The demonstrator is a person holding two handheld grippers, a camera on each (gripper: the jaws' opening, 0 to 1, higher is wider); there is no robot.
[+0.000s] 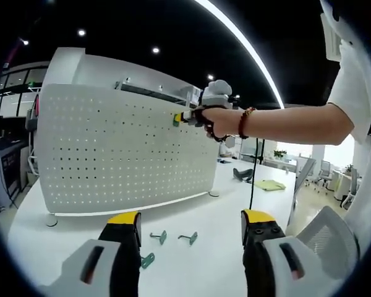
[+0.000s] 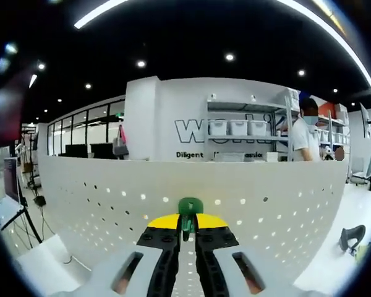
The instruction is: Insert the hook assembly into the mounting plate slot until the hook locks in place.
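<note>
Right claw [image 2: 187,230], hook [image 2: 189,210] against pegboard [image 2: 247,213]

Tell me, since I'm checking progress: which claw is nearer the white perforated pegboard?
Right. The right claw holds a green hook up against the white perforated pegboard near its top edge; the left claw hangs back above the white table, apart from it.

White perforated metal pegboard panel [image 1: 120,148] stands upright across my white desk [image 1: 198,216], blocking passage behind it. Desk in front is open except three small green plastic hooks [image 1: 173,237] lying between my left tool [image 1: 190,226] and the panel.
</note>
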